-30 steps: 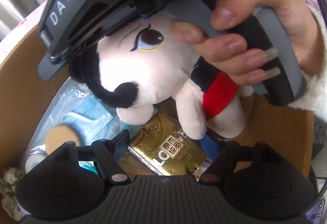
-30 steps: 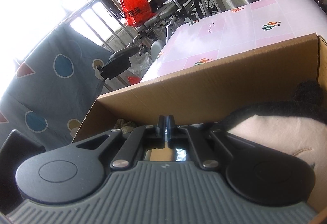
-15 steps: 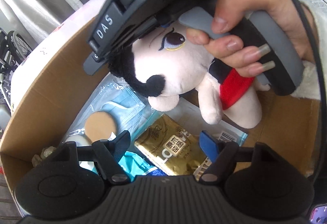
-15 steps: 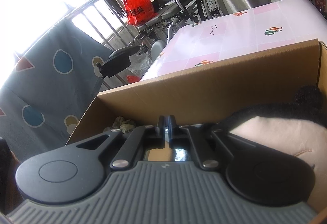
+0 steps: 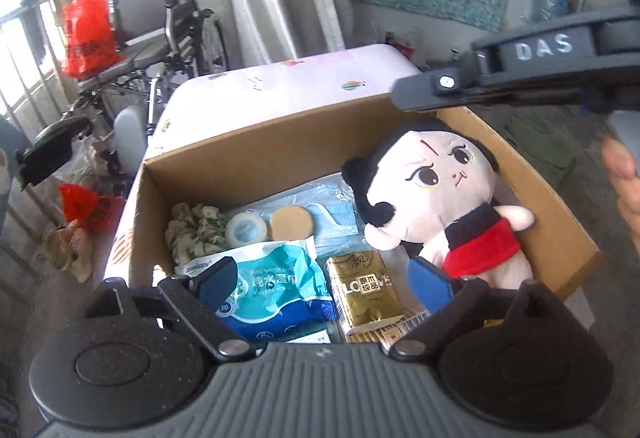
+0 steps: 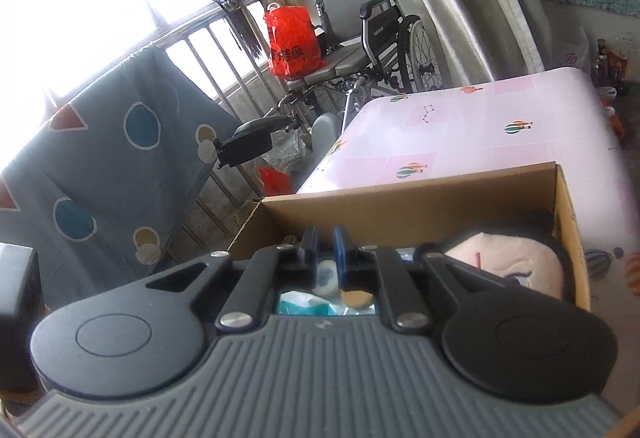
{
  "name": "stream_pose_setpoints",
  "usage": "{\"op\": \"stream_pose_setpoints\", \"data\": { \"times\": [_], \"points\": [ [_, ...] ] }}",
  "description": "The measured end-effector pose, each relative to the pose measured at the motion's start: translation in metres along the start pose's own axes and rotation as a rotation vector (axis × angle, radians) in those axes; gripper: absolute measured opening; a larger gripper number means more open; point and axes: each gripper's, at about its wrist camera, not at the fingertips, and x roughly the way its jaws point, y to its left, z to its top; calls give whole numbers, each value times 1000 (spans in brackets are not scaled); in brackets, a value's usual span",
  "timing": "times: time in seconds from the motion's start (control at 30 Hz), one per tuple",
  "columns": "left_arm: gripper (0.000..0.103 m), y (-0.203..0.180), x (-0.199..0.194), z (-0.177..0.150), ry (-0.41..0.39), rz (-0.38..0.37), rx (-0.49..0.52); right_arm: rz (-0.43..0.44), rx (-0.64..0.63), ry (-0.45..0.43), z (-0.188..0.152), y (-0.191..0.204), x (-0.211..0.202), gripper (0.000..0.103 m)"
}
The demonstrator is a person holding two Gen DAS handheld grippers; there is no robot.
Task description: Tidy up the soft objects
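The left gripper (image 5: 324, 278) hangs above a cardboard box (image 5: 248, 154) with its blue-padded jaws spread wide; they have just been opening further, and nothing is between them. Under the gap lie a gold packet of tissues (image 5: 366, 288) and, to its left, a blue-and-white pack of wet wipes (image 5: 276, 288), both flat on the box floor at the near side. Farther in, from left to right, sit a crumpled green-and-white scrunchie (image 5: 194, 234), a round white roll (image 5: 245, 231), a tan round sponge puff (image 5: 291, 224) and a bagged blue face mask (image 5: 324, 214) that the roll and puff rest on. The plush doll (image 5: 432, 182) — black hair, pale face, black-and-red clothes — lies on its back along the right wall of the box, head toward the far right corner, touched by neither gripper. The right gripper (image 6: 325, 250) has its jaws parted only a narrow slit, having just begun to open, and they pinch nothing; it is above the near edge of the box, with the doll's head (image 6: 504, 258) low to its right. In the left wrist view its grey body marked DAS (image 5: 520, 66) crosses the upper right, above the doll, with the person's hand (image 5: 624, 178) at the right edge. The box stands on a pink patterned table (image 6: 480, 126); beyond it, to the left — a wheelchair (image 6: 360, 18) carrying an orange bag (image 6: 292, 38).
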Motion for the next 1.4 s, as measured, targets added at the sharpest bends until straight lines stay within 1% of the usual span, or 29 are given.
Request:
{"op": "stream_pose_setpoints", "data": {
  "times": [0.03, 0.07, 0.13, 0.23, 0.3, 0.43, 0.57, 0.67, 0.7, 0.73, 0.77, 0.83, 0.9, 1.0, 1.07, 1.2, 1.4],
  "points": [
    [97, -4, -14, -4, -19, 29, -25, -9, 4, -5, -4, 2, -12, 10],
    [97, -6, -18, -9, -34, 53, -45, -17, 7, -9, -8, 4, -24, 10],
    [97, -9, -35, -14, -62, 81, -86, -34, -4, -10, -15, 8, -42, 11],
    [97, -7, -55, -20, -91, 74, -158, -79, -15, -6, -31, 13, -68, 12],
    [97, -5, -63, -25, -109, 71, -208, -86, 0, -12, -40, 14, -82, 13],
    [98, -5, -76, -31, -123, 108, -238, -98, 36, -31, -55, 17, -100, 14],
    [99, -3, -82, -40, -132, 145, -279, -160, 45, -55, -72, 23, -110, 16],
    [99, 1, -82, -45, -143, 152, -339, -196, 130, -94, -83, 22, -111, 17],
    [99, 2, -82, -44, -139, 142, -338, -193, 158, -98, -84, 20, -107, 19],
    [99, 3, -82, -43, -137, 138, -333, -181, 160, -88, -84, 19, -104, 19],
    [99, 2, -84, -42, -147, 149, -326, -178, 154, -82, -84, 21, -102, 19],
    [99, 0, -91, -41, -171, 174, -315, -227, 116, -99, -82, 28, -101, 19],
    [100, -2, -99, -41, -195, 175, -298, -252, 78, -99, -80, 36, -102, 19],
    [102, 0, -108, -42, -209, 173, -303, -234, 66, -109, -80, 42, -105, 20],
    [102, 1, -111, -44, -221, 171, -289, -236, 54, -104, -81, 46, -105, 20],
    [102, 3, -112, -44, -211, 216, -274, -260, 30, -96, -81, 49, -104, 21],
    [102, 6, -109, -46, -202, 210, -271, -271, 28, -83, -82, 45, -101, 21]
  ]
}}
